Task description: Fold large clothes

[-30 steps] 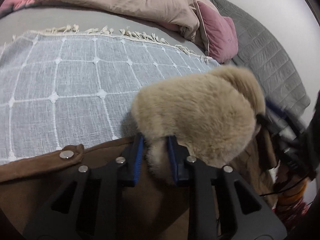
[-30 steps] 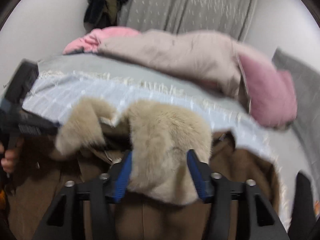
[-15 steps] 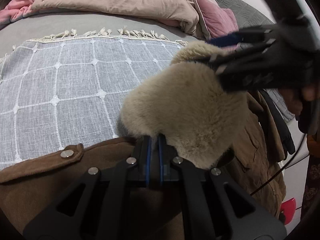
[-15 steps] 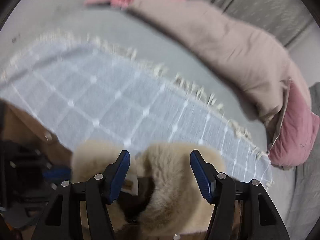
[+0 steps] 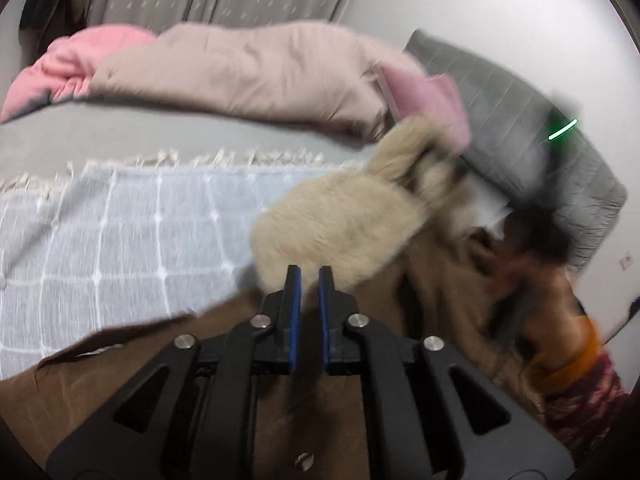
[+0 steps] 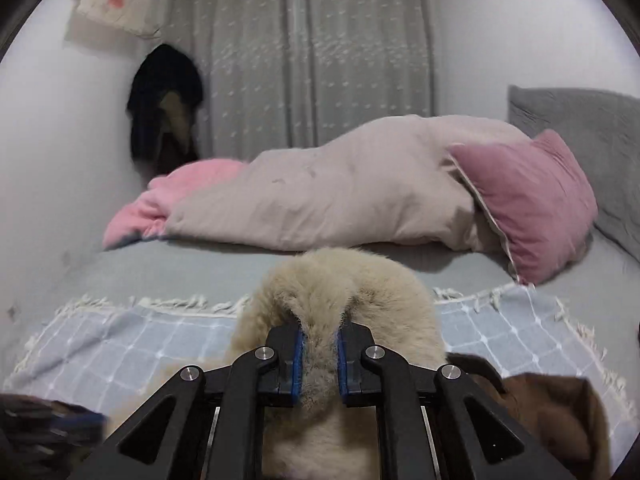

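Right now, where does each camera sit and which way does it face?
Left wrist: on the left tool, facing across the bed over the fur collar. Its jaws have just been opening slightly, with fur at their tips and the grip unclear. A blurred arm shows at the right.
Right wrist: on the right tool, facing the curtain. Its jaws have just been closing and now pinch the fur collar.
Shared: fur collar, brown coat, checked throw, duvet.

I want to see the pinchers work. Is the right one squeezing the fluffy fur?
Yes, shut on it. The right gripper has just been closing, and its blue pads now press a tuft of the fur collar between them.
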Tool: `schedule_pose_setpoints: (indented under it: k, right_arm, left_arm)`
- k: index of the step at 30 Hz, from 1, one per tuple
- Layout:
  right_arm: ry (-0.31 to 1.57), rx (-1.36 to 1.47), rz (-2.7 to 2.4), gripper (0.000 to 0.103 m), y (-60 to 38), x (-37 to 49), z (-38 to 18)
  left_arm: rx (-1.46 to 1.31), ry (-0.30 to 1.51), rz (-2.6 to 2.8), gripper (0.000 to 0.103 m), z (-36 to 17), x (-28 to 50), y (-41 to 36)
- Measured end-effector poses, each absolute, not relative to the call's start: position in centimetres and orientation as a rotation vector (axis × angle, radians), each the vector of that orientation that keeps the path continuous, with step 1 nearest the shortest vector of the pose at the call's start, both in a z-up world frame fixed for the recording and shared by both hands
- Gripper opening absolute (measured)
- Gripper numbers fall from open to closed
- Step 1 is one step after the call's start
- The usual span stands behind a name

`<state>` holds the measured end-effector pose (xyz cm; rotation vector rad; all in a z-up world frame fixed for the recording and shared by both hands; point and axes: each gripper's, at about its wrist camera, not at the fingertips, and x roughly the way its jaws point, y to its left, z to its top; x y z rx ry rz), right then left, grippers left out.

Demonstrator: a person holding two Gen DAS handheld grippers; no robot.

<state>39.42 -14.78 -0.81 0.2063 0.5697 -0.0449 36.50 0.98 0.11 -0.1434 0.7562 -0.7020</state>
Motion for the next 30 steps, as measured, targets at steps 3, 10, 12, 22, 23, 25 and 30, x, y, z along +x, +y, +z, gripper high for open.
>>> schedule_pose_setpoints:
  k: [3, 10, 12, 22, 23, 25, 30]
  right_arm:
    - [0.958, 0.166, 0.002, 0.019, -14.8, 43.1, -7.6]
    - [1.074, 0.210, 0.063, 0.023, -15.8, 42.0, -10.5]
    - [1.064, 0.192, 0.044, 0.025, -15.3, 41.7, -9.9]
    - [0.888, -0.174, 0.081, 0.064, -10.4, 43.2, -2.8]
    - [0.905, -0.242, 0.114, 0.064, -9.1, 44.2, -3.0]
    - [0.950, -0.351, 0.130, 0.064, -7.7, 46.1, -4.1]
    - [1.103, -0.529, 0.196, 0.064, -5.9, 48.8, -8.2]
  left_arm:
    - [-0.079, 0.758, -0.562, 0.065, -1.2, 37.7, 1.3]
    - [0.031, 0.998, -0.329, 0.066, -9.4, 42.3, 1.5]
    - [0.155, 0.941, -0.288, 0.066, -9.2, 41.9, 0.1]
    - [0.080, 0.961, -0.322, 0.066, -10.0, 44.0, 1.5]
    - [0.088, 0.964, -0.326, 0.066, -10.1, 44.0, 1.4]
    - [0.111, 0.963, -0.324, 0.066, -10.1, 43.7, 1.2]
    - [0.158, 0.964, -0.321, 0.054, -10.2, 43.2, 0.7]
